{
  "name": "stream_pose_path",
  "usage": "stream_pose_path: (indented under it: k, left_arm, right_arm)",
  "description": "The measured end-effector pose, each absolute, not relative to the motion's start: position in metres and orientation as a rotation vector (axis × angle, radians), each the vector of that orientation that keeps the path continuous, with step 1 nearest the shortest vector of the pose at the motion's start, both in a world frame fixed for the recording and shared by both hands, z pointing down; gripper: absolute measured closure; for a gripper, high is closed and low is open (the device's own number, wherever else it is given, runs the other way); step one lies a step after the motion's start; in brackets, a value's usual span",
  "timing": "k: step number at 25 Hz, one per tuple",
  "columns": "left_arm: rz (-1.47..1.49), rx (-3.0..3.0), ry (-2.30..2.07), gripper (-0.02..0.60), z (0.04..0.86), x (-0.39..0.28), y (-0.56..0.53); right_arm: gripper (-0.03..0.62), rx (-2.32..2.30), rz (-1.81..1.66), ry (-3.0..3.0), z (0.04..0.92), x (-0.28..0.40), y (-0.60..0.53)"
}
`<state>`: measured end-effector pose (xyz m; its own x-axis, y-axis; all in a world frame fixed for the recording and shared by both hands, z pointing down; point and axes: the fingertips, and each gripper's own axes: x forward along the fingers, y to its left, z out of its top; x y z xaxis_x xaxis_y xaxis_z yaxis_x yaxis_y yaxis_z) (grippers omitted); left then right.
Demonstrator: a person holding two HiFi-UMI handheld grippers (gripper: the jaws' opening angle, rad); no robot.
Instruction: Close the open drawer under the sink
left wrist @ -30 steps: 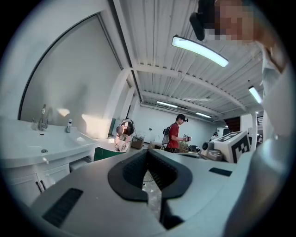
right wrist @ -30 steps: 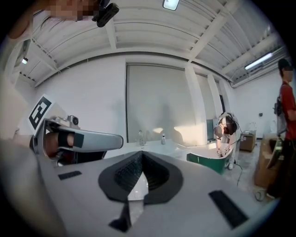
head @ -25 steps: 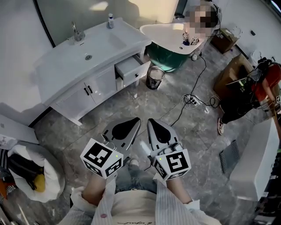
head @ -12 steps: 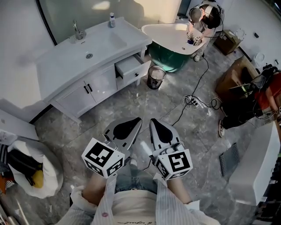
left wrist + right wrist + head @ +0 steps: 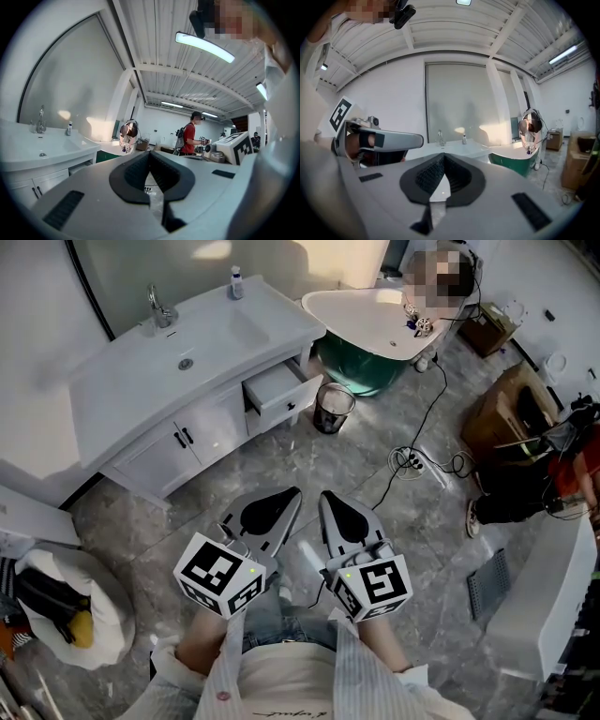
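A grey marble floor [image 5: 309,460] fills this bathroom mock-up, with a white sink cabinet [image 5: 141,418] along the far wall and a bathtub [image 5: 370,310] beyond its right end. The drawer [image 5: 281,390] I am to close stands pulled out at the cabinet's right end, below the countertop and to the right of the basin [image 5: 187,360]. Its front faces the room, and a small waste bin [image 5: 331,407] sits on the floor just beside it. I hold both tools low and close to my body, well apart from the drawer, which reads to me as a carrying pose for the walk across. No reach appears to have begun. The left tool [image 5: 292,493] and the right tool [image 5: 325,495] lie side by side and nearly parallel, tips pointing ahead towards the cabinet, forearms tucked in and marker cubes nearest my chest. Its own camera shows the left tool [image 5: 150,153] with pads brought together at the tips and nothing caught in the leaf-shaped gap behind them. The right tool [image 5: 443,155] shows the same in its view, closed and empty. I judge that suits the job, since a shut tip can simply push the drawer front home. The bin and a cable [image 5: 412,423] trailing over the floor look like the things to steer clear of.
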<state>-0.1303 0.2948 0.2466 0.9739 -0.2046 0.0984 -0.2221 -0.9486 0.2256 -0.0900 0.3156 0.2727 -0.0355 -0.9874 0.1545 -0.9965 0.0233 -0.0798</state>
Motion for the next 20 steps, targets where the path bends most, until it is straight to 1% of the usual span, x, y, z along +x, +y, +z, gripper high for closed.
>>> stream_pose_path:
  k: [10, 20]
  left_arm:
    - [0.126, 2.884, -0.274, 0.565, 0.247, -0.096, 0.212]
    - [0.132, 2.905, -0.278, 0.566, 0.249, -0.087, 0.124]
  right_arm:
    - [0.585, 2.16, 0.301, -2.161, 0.278, -0.056, 0.236]
    - [0.585, 2.221, 0.303, -2.127, 0.28, -0.037, 0.157]
